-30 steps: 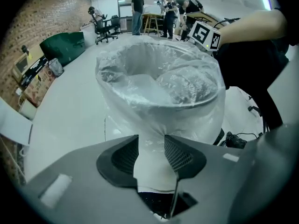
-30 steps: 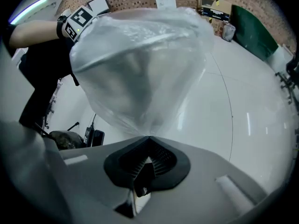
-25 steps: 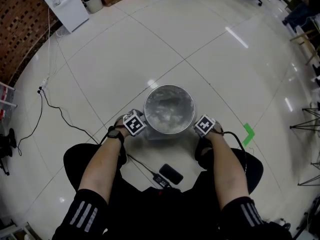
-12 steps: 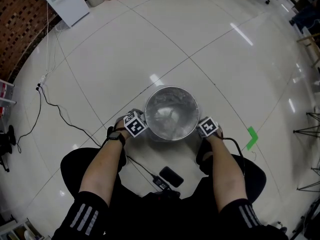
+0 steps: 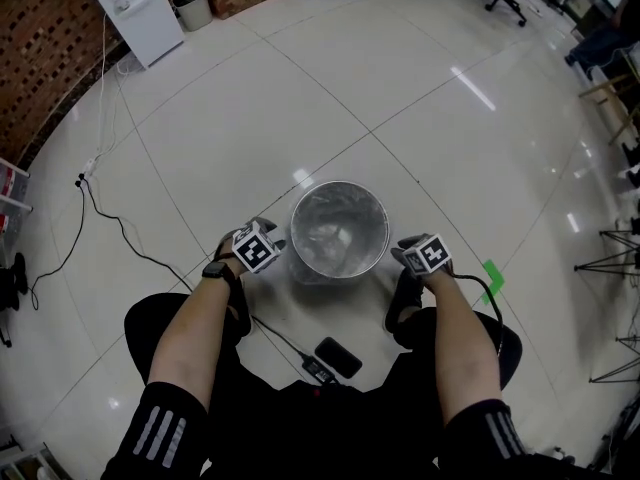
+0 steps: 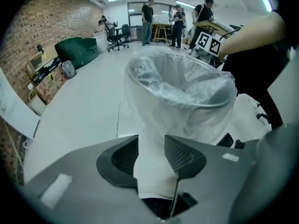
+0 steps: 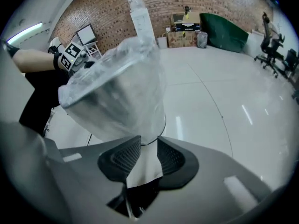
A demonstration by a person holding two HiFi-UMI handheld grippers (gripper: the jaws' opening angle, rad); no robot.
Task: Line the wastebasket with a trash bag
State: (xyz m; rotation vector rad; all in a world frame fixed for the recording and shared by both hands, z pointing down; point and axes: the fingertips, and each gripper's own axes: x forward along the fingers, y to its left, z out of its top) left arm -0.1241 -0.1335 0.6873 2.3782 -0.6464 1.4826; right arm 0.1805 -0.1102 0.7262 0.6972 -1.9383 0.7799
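Beside the wastebasket [image 5: 345, 200], fingers of my left gripper [image 6: 152, 139] and just-opening right gripper [image 7: 149, 140] narrowly straddle trash bag [image 6: 177, 85] film; snagging could unseat it.

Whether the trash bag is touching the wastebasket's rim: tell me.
Touching. The left gripper view shows the trash bag folded over the rim of the wastebasket, lying on it and hanging down the outside wall.

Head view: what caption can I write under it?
A wastebasket lined with a clear trash bag on a shiny tiled floor.
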